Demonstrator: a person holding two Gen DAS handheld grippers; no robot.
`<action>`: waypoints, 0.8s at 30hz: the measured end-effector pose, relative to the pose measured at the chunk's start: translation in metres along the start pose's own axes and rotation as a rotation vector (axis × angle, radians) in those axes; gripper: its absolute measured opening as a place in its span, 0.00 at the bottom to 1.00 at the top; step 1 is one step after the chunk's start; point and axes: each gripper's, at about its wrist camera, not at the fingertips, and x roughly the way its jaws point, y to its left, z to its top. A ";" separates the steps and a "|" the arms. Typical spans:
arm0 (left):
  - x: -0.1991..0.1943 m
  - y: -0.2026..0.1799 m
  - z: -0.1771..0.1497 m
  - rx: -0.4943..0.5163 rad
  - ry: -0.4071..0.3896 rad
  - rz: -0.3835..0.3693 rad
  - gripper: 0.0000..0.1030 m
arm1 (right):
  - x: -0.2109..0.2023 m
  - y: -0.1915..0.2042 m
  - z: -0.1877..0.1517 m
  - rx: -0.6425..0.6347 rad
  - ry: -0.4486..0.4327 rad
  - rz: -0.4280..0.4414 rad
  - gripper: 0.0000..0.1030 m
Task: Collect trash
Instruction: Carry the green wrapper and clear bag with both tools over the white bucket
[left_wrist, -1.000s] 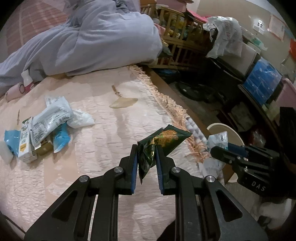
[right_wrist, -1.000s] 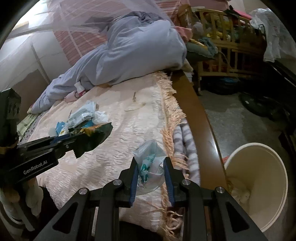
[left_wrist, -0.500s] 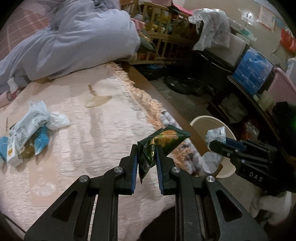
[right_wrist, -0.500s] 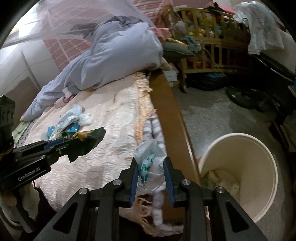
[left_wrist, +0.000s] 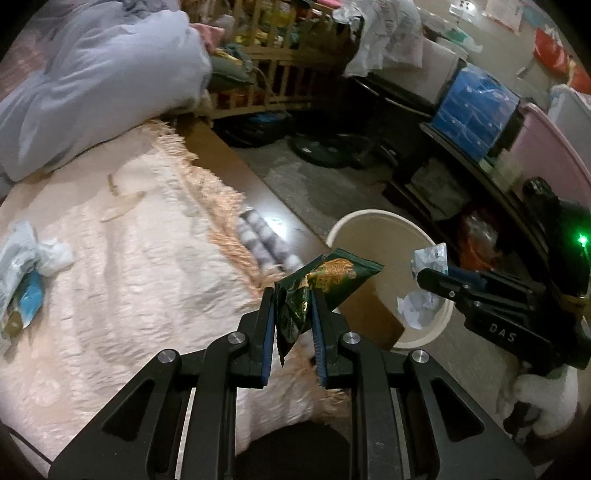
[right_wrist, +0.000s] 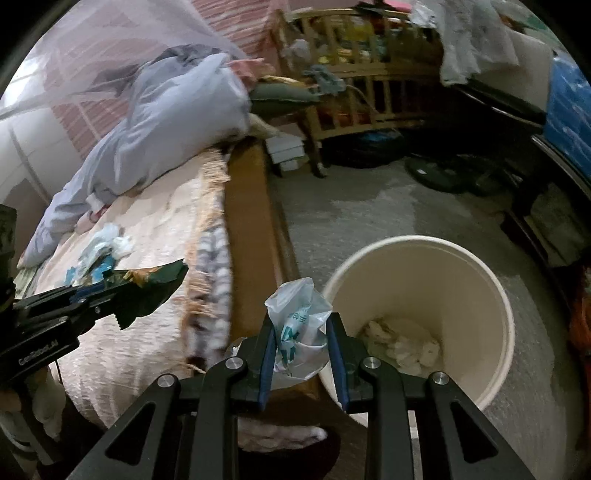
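My left gripper (left_wrist: 293, 310) is shut on a dark green snack wrapper (left_wrist: 325, 280) and holds it over the bed's edge, near the cream trash bin (left_wrist: 354, 218). My right gripper (right_wrist: 301, 325) is shut on a crumpled clear plastic bag (right_wrist: 299, 325) with teal print, just left of the bin's rim (right_wrist: 424, 240). The bin stands on the floor and holds white crumpled paper (right_wrist: 406, 347). The right gripper also shows in the left wrist view (left_wrist: 436, 280), over the bin. The left gripper shows in the right wrist view (right_wrist: 110, 295).
More wrappers and tissue (left_wrist: 26, 266) lie on the pink bedspread (left_wrist: 129, 258) at the left. A grey quilt (left_wrist: 92, 85) is piled at the bed's far end. A wooden crib (left_wrist: 280, 74), a fan base (left_wrist: 332, 151) and shelves (left_wrist: 480, 155) crowd the floor beyond.
Both grippers have moved right, away from the bed's middle toward the bin. The bin is now larger and closer in both views. Both grips are unchanged.
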 end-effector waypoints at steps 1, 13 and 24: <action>0.002 -0.003 0.001 0.002 0.003 -0.005 0.15 | -0.001 -0.006 -0.001 0.008 0.002 -0.007 0.25; 0.032 -0.040 0.014 0.033 0.037 -0.069 0.15 | 0.004 -0.049 -0.015 0.084 0.020 -0.048 0.25; 0.059 -0.064 0.026 0.043 0.072 -0.116 0.15 | 0.007 -0.081 -0.019 0.141 0.022 -0.083 0.25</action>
